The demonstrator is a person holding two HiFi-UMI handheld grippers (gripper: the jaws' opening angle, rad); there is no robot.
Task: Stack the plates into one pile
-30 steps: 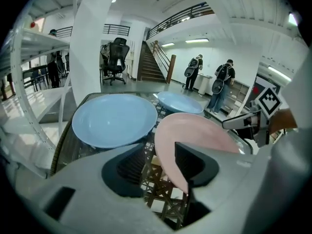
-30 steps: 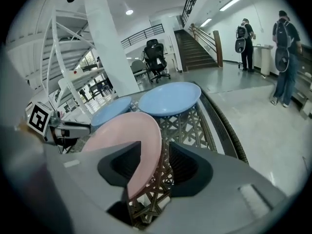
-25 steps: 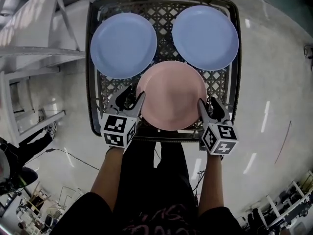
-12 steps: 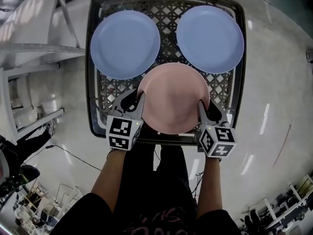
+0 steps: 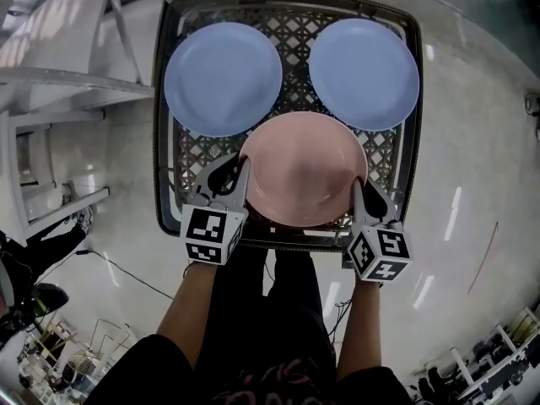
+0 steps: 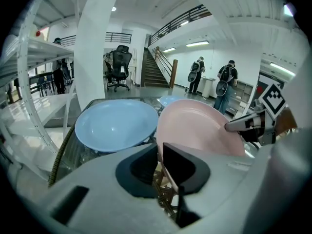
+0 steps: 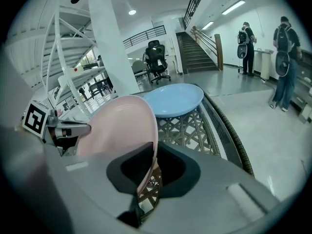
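Shot from overhead, the head view looks steeply down on the whole basket [image 5: 291, 32], its pink plate [image 5: 304, 171] and two blue plates [image 5: 223, 78], with the person's arms [image 5: 190, 306] at the foot of the frame. The left gripper view and the right gripper view sit low and very near, at opposite sides of the pink plate's near rim, each facing forward and inward across the basket. All three share the pink plate and the basket.

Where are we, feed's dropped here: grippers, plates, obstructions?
Left gripper and right gripper closing on pink plate, opposite rims. Two blue plates behind, unstacked. Nothing in the way.
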